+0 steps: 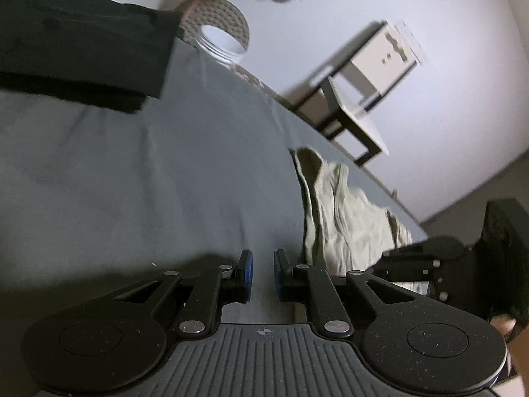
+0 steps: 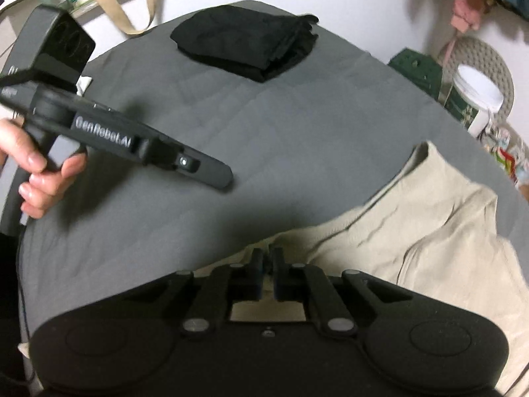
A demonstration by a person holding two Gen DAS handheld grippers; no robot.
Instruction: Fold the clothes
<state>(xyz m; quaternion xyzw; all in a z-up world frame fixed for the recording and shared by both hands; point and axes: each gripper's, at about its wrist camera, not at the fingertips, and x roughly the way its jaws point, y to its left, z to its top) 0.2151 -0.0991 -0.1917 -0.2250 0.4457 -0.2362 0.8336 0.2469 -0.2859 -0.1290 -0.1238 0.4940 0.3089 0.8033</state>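
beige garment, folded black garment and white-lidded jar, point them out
beige garment [image 2: 429,231], right wrist view, on its flat middle
folded black garment [image 2: 244,43], right wrist view, on its top face
white-lidded jar [image 2: 476,89], right wrist view, on its lid

Two wrist fisheyes over one grey-covered table, facing across each other.

The left view sits low and tilted, close to the table [image 1: 132,182], looking along its tongs [image 1: 263,274] toward the far wall. The right view looks down from higher, over its tongs [image 2: 268,274]. Both share the black folded garment [image 2: 244,43], the beige garment [image 1: 344,218] and the white-lidded jar [image 1: 220,43]; each catches the other's tongs.
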